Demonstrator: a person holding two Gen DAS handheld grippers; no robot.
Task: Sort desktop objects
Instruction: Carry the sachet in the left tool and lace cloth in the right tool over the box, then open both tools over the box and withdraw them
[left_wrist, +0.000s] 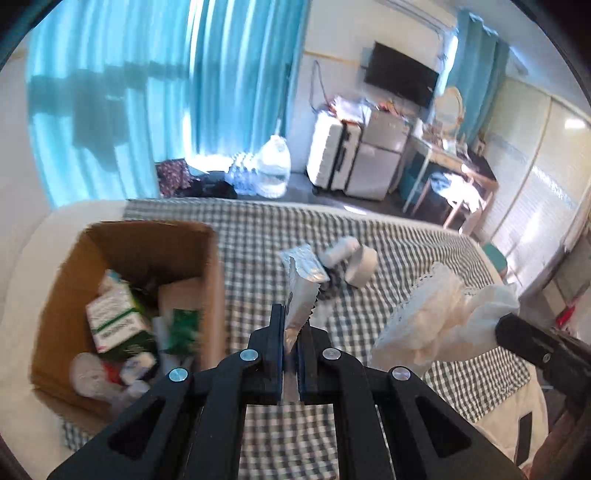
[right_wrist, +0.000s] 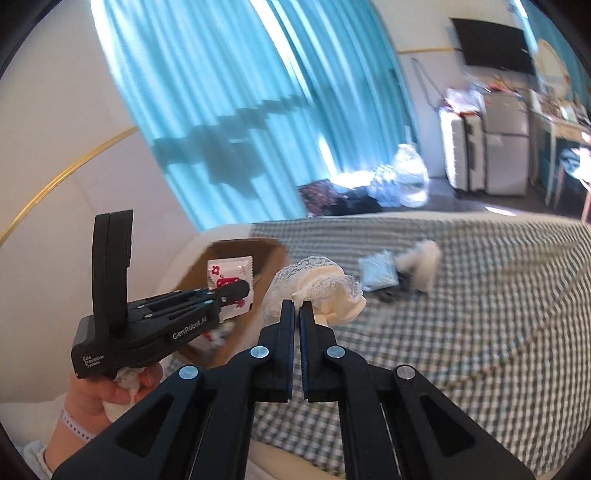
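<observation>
My left gripper (left_wrist: 293, 325) is shut on a flat foil sachet (left_wrist: 301, 295), white with red print in the right wrist view (right_wrist: 229, 275), held just right of the open cardboard box (left_wrist: 212, 258). The box holds several packets and boxes. My right gripper (right_wrist: 297, 314) is shut on a crumpled white lace cloth (right_wrist: 317, 284), held above the checked bed cover; the cloth also shows in the left wrist view (left_wrist: 443, 314). A silver foil pack (left_wrist: 304, 262), a white tape roll (left_wrist: 364, 267) and a white bottle (left_wrist: 341, 249) lie on the cover.
The checked cover (left_wrist: 406, 240) spreads over a bed. The box (right_wrist: 273, 247) stands near its left end by a white pillow. Behind are teal curtains (left_wrist: 129, 110), water bottles (left_wrist: 273, 166), a suitcase (left_wrist: 332, 155) and a desk (left_wrist: 454, 162).
</observation>
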